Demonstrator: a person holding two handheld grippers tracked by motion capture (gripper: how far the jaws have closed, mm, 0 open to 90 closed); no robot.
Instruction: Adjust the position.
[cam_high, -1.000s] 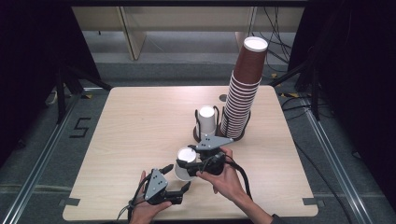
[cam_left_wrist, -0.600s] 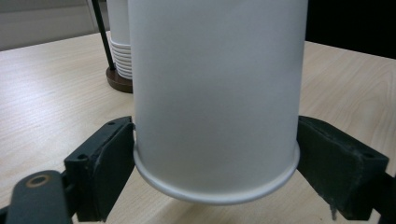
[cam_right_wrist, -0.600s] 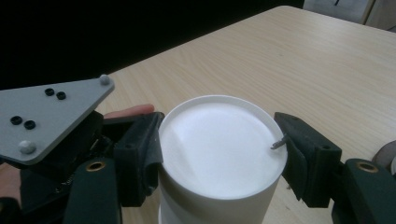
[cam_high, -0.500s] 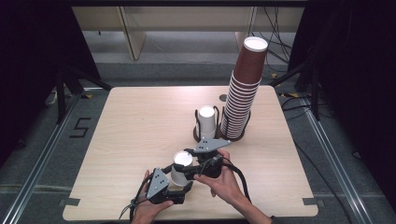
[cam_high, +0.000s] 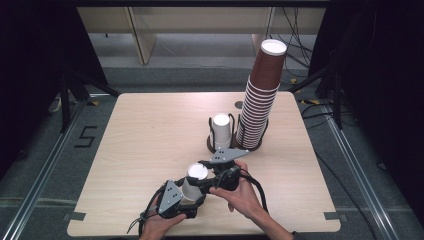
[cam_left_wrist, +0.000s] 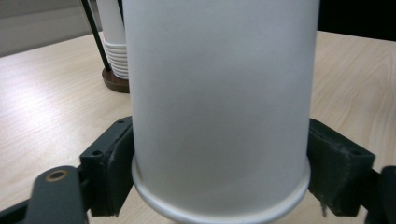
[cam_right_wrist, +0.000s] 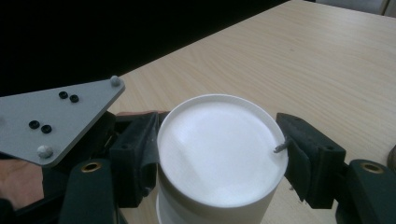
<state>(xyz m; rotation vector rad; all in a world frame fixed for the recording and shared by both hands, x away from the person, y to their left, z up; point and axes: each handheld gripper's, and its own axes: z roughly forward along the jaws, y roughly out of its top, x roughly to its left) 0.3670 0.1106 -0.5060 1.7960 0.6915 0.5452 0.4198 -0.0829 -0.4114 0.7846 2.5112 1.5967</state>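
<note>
Keep the left tongs (cam_left_wrist: 219, 179), jaws just drawn in and now clamped on both sides of the white cup (cam_left_wrist: 219, 84) low by its rolled rim, squeezing only enough to hold, to avoid denting what looks like thin paper. Hold that cup upside down and upright at the front of the table (cam_high: 150, 130), well short of the tall stack of brown cups (cam_high: 260, 100) and to its left. Let the right tongs (cam_right_wrist: 219, 156), jaws just eased apart around the cup's flat bottom and loose rather than pinching, with a slim gap at one pad, widen a touch more before drawing away. Pull them off sideways rather than upward, to avoid snagging or tipping the cup. Only then carry the cup onward, minding the wire stand (cam_high: 215, 145) just left of the stack's foot, with a second white cup (cam_high: 221, 131) upturned in it, and steering clear of the stack itself
</note>
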